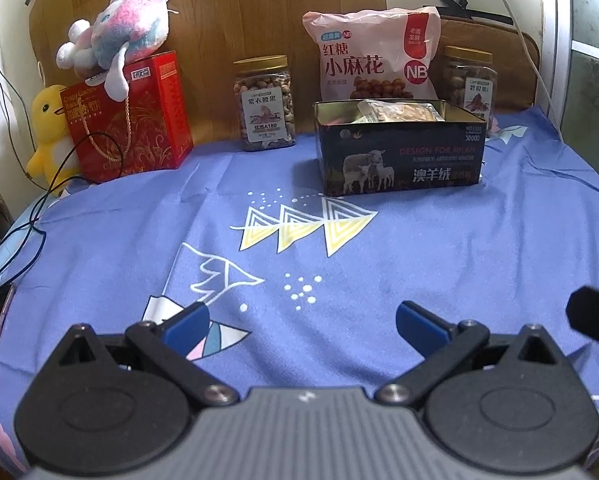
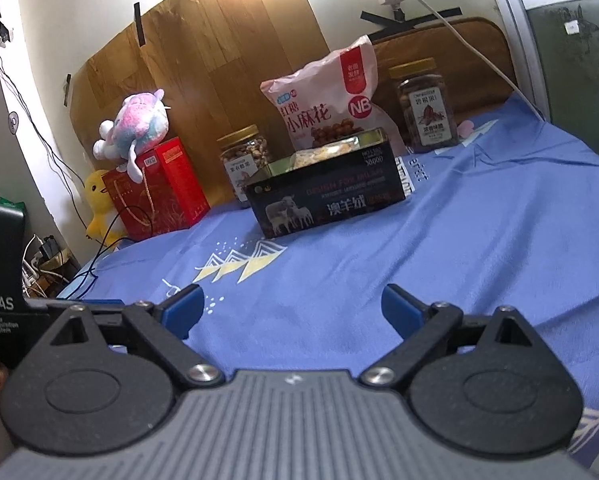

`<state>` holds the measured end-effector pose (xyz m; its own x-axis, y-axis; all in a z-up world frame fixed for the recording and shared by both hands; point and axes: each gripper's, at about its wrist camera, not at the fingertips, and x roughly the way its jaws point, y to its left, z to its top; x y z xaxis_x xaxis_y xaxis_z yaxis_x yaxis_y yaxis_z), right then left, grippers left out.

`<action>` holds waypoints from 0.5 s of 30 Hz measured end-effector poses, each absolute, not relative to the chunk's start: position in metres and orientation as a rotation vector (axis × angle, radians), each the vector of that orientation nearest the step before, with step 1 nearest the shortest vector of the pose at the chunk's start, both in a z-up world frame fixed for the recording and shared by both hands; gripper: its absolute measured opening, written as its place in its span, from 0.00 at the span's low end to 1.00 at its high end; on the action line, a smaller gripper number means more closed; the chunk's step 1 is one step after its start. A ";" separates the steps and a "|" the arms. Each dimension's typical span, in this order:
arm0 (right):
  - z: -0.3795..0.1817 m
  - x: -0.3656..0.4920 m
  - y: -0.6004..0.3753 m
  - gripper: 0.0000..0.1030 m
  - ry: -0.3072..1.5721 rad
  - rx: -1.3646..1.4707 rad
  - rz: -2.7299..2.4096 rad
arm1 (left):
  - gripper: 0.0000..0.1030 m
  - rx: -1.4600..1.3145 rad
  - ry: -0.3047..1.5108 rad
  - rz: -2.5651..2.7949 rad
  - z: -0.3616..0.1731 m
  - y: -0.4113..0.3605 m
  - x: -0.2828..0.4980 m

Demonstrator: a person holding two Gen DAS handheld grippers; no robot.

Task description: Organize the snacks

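Both our grippers hang low over the blue cloth, well short of the snacks: the left gripper and the right gripper each have their jaws spread wide and hold nothing. The snacks sit at the far edge: the open tin already has packets showing above its rim, the pink snack bag stands just behind it, one nut jar stands to its left and another jar behind its right corner. The front cloth looks bare of loose snacks, so we judge the next move to be a reach toward that back row. To do it well, we should go in level, keep the jaws wide until they straddle the item, and grip a jar at mid-body so it does not tip. The bag is soft; pinching its top seam seems safest.
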<state>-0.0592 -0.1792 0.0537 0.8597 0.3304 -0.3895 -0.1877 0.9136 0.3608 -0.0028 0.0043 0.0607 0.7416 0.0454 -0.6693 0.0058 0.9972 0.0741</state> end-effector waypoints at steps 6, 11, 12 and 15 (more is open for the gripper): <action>0.056 -0.060 -0.181 0.94 0.441 0.318 0.269 | 1.00 0.078 0.740 0.025 0.060 0.003 -0.001; 0.055 -0.060 -0.182 0.94 0.436 0.315 0.269 | 1.00 0.089 0.749 0.031 0.057 0.000 0.001; 0.055 -0.060 -0.182 0.94 0.437 0.315 0.268 | 1.00 0.092 0.749 0.032 0.057 0.000 0.001; 0.055 -0.059 -0.183 0.94 0.437 0.318 0.269 | 1.00 0.101 0.748 0.035 0.056 -0.002 0.002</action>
<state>-0.0593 -0.1826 0.0554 0.8723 0.3204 -0.3693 -0.1857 0.9158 0.3560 0.0016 -0.0024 0.0559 0.7325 0.0674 -0.6774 0.0045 0.9946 0.1038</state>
